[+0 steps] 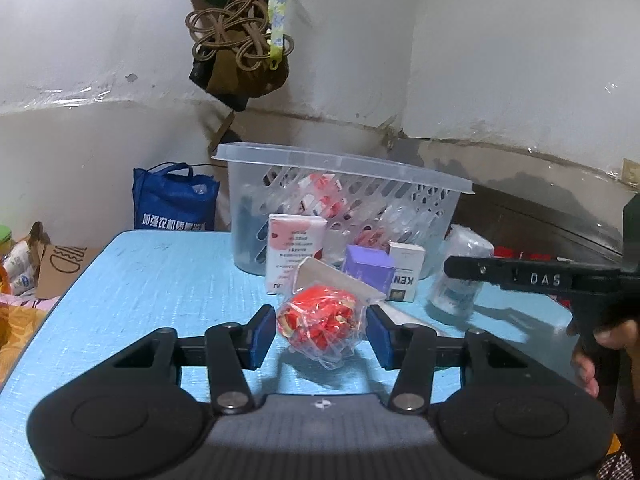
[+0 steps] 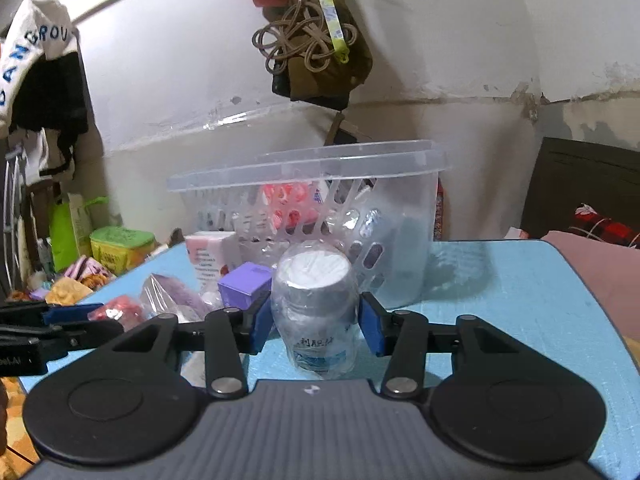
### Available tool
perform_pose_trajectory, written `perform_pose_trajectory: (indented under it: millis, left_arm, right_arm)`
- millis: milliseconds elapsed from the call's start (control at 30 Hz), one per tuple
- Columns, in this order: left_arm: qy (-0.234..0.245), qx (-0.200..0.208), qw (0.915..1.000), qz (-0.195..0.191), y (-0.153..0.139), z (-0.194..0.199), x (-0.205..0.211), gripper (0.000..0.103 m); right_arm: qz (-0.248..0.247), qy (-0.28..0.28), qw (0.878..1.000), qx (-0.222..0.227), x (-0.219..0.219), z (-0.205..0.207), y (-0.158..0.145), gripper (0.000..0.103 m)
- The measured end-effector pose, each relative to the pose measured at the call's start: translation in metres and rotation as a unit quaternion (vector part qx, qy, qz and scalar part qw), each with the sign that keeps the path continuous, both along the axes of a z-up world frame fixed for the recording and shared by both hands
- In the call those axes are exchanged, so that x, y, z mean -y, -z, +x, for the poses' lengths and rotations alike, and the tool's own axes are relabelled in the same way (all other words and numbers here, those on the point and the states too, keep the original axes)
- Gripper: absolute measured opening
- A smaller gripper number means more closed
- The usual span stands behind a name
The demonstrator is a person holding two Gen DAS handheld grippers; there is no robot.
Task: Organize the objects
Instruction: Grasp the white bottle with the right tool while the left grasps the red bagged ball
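Your left gripper (image 1: 321, 334) brackets the red packet (image 1: 320, 322) mid-table (image 1: 140, 280), pads seemingly just clear of it. Your right gripper (image 2: 316, 322) is clamped on the wrapped bottle (image 2: 316, 312), standing before the basket (image 2: 400, 240) at the far edge.

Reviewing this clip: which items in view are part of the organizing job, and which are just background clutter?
Job items: red packet between left gripper pads; wrapped bottle between right gripper pads; clear basket; purple box; pink-white box.

Background: blue bag; hanging cords; green tub.
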State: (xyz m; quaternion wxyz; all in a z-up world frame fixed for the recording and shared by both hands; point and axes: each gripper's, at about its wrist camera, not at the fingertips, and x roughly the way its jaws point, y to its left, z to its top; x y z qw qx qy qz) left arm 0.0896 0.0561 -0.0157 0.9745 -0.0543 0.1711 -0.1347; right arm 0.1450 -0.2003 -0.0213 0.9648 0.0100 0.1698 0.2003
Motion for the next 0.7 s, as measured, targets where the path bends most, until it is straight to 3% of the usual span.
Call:
perform_pose_trajectory:
  millis: [167, 700]
  left_arm:
    - [0.001, 0.001, 0.9998, -0.022, 0.006, -0.003, -0.005, 0.052]
    - [-0.007, 0.017, 0.9995, -0.025, 0.004, -0.022, -0.012, 0.051]
  right_arm:
    - [-0.007, 0.0, 1.0, 0.009, -0.002, -0.001, 0.001, 0.05]
    - [-0.009, 0.006, 1.0, 0.019, -0.002, -0.005, 0.001, 0.05]
